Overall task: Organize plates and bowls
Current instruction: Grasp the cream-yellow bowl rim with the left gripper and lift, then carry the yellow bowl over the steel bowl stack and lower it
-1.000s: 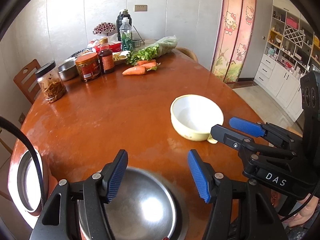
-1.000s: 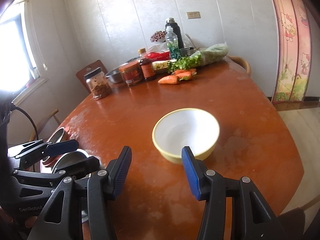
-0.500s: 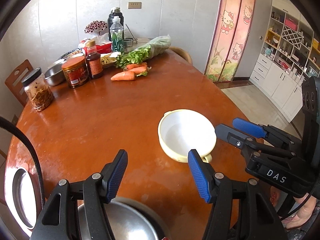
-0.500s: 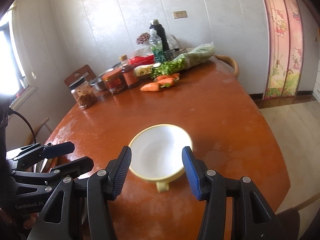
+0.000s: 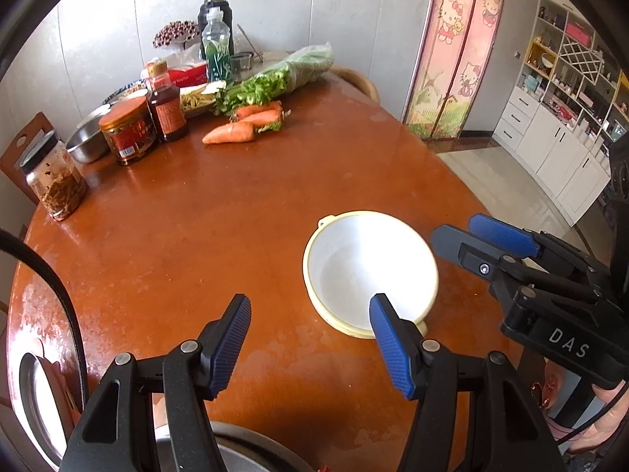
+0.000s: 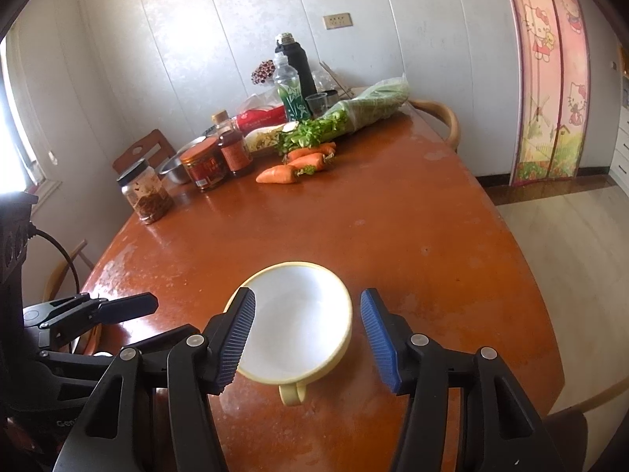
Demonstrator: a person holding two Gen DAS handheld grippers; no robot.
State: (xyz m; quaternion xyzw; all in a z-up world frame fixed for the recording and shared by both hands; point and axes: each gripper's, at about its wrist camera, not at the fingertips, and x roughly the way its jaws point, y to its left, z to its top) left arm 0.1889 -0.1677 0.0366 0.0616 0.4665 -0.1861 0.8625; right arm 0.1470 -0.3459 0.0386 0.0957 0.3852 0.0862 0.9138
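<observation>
The yellow bowl [image 6: 295,322] with its white inside sits on the orange-brown bench [image 6: 393,236], near the front edge, its small handle facing the right gripper [image 6: 308,338]; that gripper hangs just over the bowl's near rim, its blue pads widening, either side of the bowl and off it; the left gripper [image 5: 310,342] stands apart with nothing in it, just left of the bowl; a steel bowl [image 5: 243,456] peeks in beneath it; carrots [image 5: 243,124] and jars crowd the far side.

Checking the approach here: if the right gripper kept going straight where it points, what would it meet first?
Most likely the yellow-rimmed white bowl: it sits between the right gripper's opening jaws, just ahead. Depth is hard to judge.
</observation>
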